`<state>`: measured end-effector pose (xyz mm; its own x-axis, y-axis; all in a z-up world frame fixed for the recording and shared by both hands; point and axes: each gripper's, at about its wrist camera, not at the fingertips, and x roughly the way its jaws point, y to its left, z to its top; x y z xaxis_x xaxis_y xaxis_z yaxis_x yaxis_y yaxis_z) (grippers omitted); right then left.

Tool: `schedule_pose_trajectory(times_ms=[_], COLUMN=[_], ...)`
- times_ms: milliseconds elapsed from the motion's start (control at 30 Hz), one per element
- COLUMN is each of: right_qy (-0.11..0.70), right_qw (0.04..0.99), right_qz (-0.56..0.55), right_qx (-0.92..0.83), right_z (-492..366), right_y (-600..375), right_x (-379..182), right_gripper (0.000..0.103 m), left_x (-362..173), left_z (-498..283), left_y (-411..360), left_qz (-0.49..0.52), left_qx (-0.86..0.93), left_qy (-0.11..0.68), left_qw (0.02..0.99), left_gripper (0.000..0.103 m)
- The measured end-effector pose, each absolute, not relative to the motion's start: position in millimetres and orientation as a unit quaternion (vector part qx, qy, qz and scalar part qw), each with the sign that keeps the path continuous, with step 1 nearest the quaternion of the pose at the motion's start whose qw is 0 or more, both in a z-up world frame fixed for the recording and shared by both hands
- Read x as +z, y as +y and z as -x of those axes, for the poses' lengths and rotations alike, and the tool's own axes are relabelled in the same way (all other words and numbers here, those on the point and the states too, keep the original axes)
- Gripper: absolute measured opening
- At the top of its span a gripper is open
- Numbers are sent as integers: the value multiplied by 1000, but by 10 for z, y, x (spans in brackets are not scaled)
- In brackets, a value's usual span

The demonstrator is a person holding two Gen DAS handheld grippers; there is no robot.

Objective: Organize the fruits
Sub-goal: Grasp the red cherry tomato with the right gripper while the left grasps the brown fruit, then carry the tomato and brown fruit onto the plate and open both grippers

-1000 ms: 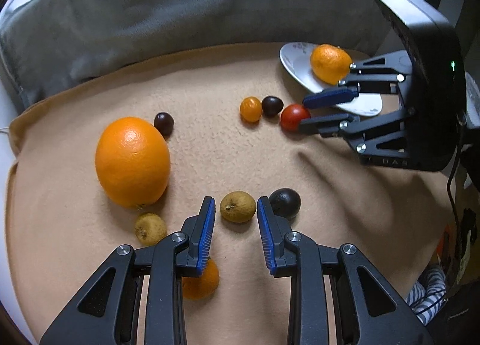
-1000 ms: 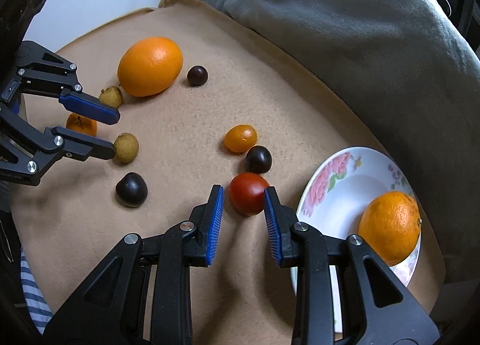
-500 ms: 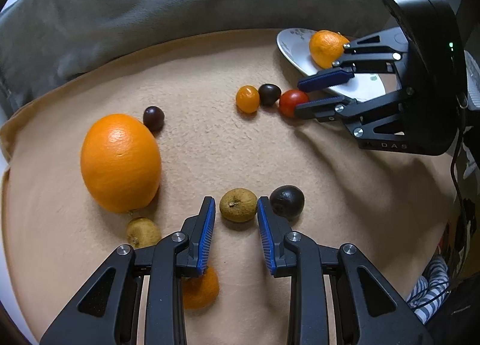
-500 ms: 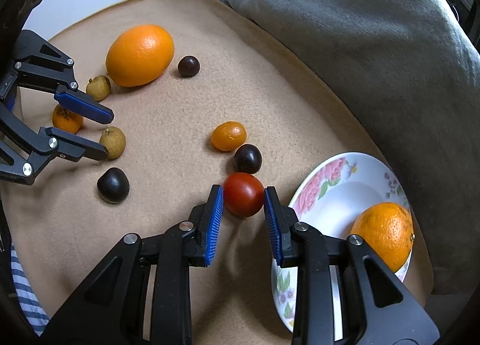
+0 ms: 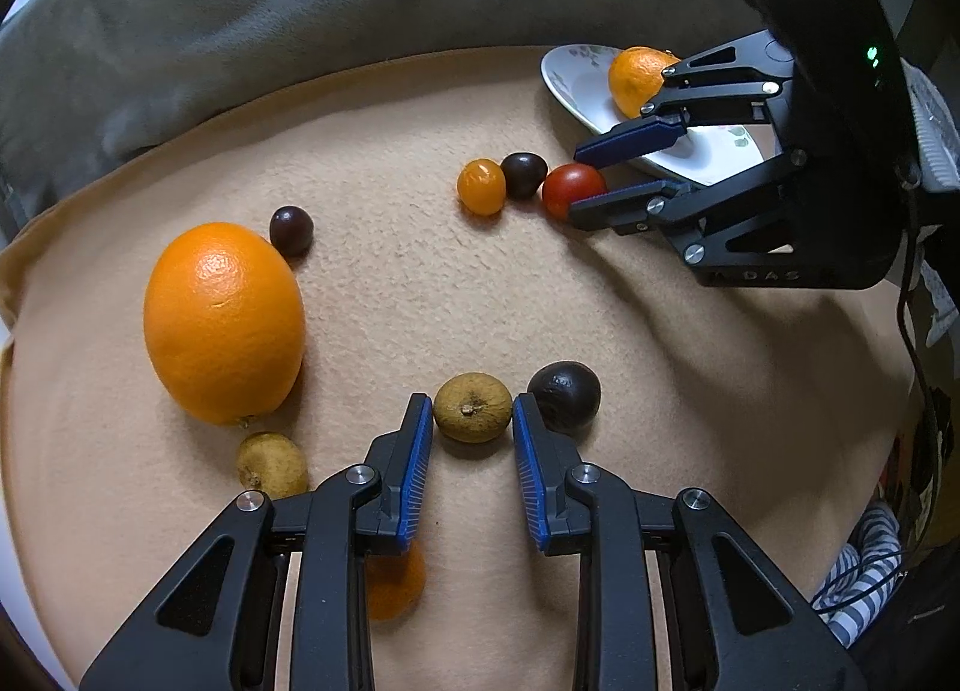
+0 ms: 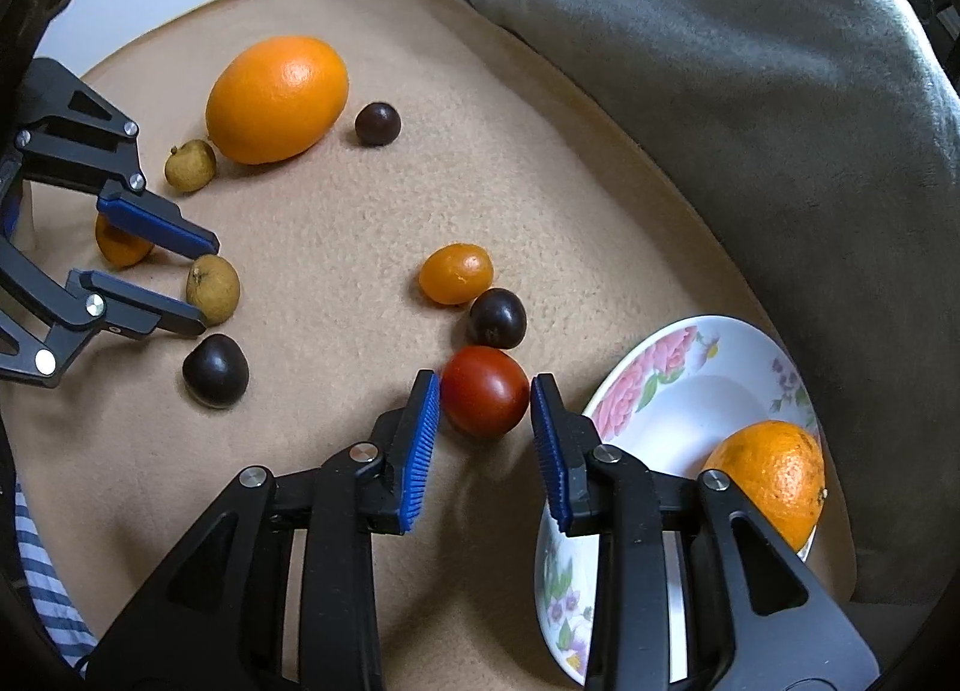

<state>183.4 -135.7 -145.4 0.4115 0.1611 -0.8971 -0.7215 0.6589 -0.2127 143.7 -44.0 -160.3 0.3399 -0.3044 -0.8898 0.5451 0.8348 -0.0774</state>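
A brown longan (image 5: 471, 415) lies on the tan cloth between the fingertips of my left gripper (image 5: 471, 400). The blue pads sit close on either side of it without squeezing. A red tomato (image 6: 485, 400) lies between the tips of my right gripper (image 6: 485, 385), whose jaws are opening, with a gap on each side. Right of it stands a flowered plate (image 6: 660, 355) holding an orange (image 6: 765, 481). Beyond the tomato lie a dark fruit (image 6: 497, 317) and a kumquat (image 6: 456, 274). A big orange (image 5: 223, 322) lies at the left.
A dark fruit (image 5: 565, 398) touches the outside of my left gripper's right finger. A second longan (image 5: 270, 463), a small orange (image 5: 393, 589) under the left finger and another dark fruit (image 5: 291, 230) lie nearby. A grey blanket (image 6: 750, 90) borders the cloth at the back.
Both grippers came forward and lower. The longan now sits between the left tips and the tomato between the right tips. The right jaws have widened slightly.
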Motion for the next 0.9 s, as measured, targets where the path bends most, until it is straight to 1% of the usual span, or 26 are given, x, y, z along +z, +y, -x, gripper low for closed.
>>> schedule_pose_trajectory(times_ms=[267, 467, 900], right_qy=[464, 459, 430], right_qw=[787, 797, 826], right_qz=[295, 279, 242], right_qx=[280, 276, 273], right_z=[-1861, -1716, -1499], right_y=[-1342, -1463, -1705], right_x=[-1464, -1413, -1103], right_gripper=[33, 33, 33], left_x=[-1576, -1530, -1264], left_z=[-1381, -1374, -1289], left_y=[-363, -278, -205], left_qz=[-114, -103, -94], left_qx=[-255, -245, -243], left_qy=[506, 500, 472], left_qw=[816, 824, 842], left_gripper=[26, 26, 25])
